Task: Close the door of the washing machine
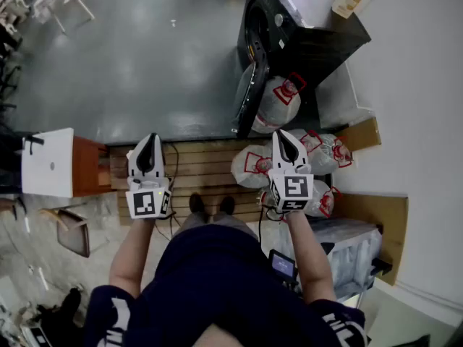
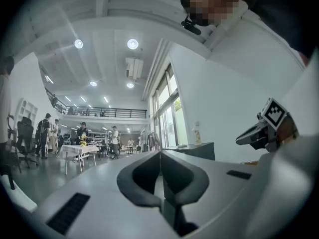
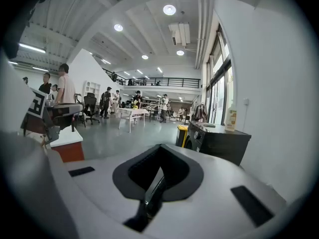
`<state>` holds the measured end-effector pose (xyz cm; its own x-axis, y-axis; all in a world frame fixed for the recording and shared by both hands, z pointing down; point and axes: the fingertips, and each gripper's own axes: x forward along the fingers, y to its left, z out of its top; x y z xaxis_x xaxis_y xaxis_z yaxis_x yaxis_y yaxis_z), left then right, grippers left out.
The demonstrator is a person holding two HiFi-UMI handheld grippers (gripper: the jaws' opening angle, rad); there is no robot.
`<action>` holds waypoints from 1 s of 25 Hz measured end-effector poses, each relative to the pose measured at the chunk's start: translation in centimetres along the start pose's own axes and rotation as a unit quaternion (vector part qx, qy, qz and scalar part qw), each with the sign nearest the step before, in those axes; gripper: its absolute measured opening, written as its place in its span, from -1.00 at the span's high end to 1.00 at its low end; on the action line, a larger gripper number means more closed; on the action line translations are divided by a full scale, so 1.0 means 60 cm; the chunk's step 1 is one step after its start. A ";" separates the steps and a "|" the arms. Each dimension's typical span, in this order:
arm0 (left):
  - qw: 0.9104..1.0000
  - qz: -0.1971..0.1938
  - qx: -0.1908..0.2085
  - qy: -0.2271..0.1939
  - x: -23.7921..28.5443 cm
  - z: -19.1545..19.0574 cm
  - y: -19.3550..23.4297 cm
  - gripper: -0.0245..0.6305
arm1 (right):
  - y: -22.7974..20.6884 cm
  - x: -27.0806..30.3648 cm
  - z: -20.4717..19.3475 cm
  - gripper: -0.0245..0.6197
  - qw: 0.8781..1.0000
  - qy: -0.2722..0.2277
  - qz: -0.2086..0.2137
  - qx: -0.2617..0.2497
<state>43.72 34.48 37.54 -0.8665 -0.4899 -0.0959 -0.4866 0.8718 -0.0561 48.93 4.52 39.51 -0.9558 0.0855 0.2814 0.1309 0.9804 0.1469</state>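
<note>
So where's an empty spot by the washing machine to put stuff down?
The grey floor left of the washing machine and its open door is bare. Right of that it is crowded: tied white bags sit by the door and across the wooden slats.

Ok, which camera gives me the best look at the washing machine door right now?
The head view: the door hangs swung open off the front of the washing machine, seen from above. The right gripper view shows the machine small and far off, with the door hard to make out. The left gripper view catches only the machine's top.
</note>
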 end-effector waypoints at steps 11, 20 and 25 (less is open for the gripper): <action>1.000 -0.006 0.001 0.001 0.006 -0.002 -0.010 0.85 | 0.000 -0.001 -0.004 0.87 1.000 0.002 0.002 -0.002; 1.000 -0.020 0.003 0.008 0.015 -0.019 -0.025 0.85 | -0.005 -0.005 -0.012 0.86 1.000 0.000 -0.007 -0.013; 0.999 -0.036 -0.006 0.016 0.025 -0.023 -0.046 0.85 | -0.009 -0.009 -0.013 0.86 1.000 -0.002 -0.013 -0.016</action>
<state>43.61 31.34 38.95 -0.8320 -0.5515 -0.0595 -0.5494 0.8341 -0.0494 49.59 3.82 40.02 -0.9601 0.0612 0.2729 0.1145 0.9762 0.1840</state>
